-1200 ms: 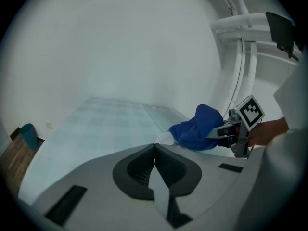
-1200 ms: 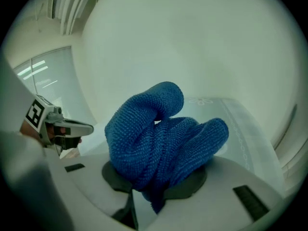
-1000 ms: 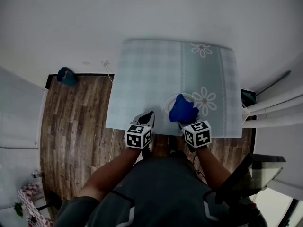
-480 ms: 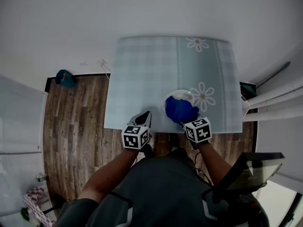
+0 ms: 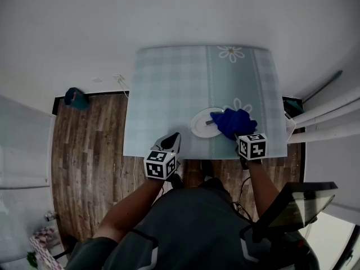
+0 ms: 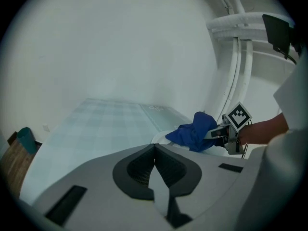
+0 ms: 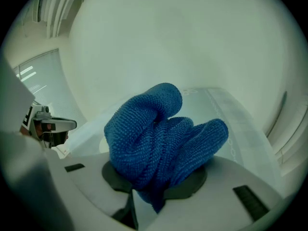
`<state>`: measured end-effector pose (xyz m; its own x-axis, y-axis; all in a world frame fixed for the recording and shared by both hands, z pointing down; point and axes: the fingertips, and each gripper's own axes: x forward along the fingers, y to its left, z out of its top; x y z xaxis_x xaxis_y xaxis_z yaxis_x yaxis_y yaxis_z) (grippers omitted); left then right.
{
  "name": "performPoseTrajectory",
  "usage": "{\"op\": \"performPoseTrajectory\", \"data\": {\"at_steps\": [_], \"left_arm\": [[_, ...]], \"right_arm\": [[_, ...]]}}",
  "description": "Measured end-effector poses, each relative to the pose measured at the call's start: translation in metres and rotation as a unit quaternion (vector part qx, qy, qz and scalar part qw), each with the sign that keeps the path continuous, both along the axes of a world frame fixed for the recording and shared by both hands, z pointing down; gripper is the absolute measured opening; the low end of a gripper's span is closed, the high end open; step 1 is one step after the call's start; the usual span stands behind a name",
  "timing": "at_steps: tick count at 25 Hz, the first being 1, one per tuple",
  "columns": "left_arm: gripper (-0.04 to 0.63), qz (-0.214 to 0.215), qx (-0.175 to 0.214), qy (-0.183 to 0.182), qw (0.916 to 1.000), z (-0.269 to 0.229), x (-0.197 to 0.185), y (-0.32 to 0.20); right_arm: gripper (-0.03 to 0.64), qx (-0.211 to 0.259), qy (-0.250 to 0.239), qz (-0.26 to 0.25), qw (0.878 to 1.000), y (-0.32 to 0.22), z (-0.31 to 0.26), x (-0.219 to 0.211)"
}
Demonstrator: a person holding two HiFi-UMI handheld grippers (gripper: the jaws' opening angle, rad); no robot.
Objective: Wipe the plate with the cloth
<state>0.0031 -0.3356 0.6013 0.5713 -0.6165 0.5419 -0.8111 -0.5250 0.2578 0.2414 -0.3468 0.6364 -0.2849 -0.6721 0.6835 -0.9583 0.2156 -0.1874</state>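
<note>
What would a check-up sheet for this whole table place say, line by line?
Surface: table, pale checked cover with daisies.
Job's things: white plate near the front edge; blue cloth bunched over its right rim.
Clutter: nothing seen.
Grippers: left gripper shut, empty, at the table's front edge; right gripper shut on the cloth.
Cables: white cable on the floor by the table's far left corner.
Surroundings: wooden floor, teal object on it, white wall.
</note>
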Motion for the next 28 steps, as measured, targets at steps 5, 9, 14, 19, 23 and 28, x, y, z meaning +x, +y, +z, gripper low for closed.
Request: {"op": "performPoseTrajectory", "data": {"at_steps": [5, 9, 14, 19, 23, 28], "left_arm": [[0.009, 0.012, 0.027, 0.013, 0.9995, -0.019, 0.001, -0.002], [0.009, 0.014, 0.052, 0.024, 0.9982, -0.039, -0.007, -0.003], [0.011, 0.001, 0.100, 0.064, 0.9930, -0.075, -0.024, -0.005], [0.009, 0.043, 0.132, 0.093, 0.9859, -0.108, -0.032, 0.006], [0.009, 0.073, 0.149, 0.120, 0.9788, -0.131, -0.042, 0.017], [0.009, 0.043, 0.181, 0.137, 0.9729, -0.156, -0.067, 0.017]], "right_arm": [[0.118, 0.045, -0.005, 0.034, 0.998, 0.004, -0.032, 0.002], [0.118, 0.086, -0.018, 0.053, 0.995, 0.016, -0.069, -0.010], [0.118, 0.147, -0.028, 0.060, 0.987, 0.030, -0.123, -0.034], [0.118, 0.193, -0.035, 0.062, 0.979, 0.048, -0.169, -0.061], [0.118, 0.221, -0.030, 0.054, 0.973, 0.064, -0.198, -0.084], [0.118, 0.252, -0.026, 0.056, 0.966, 0.083, -0.223, -0.107]]}}
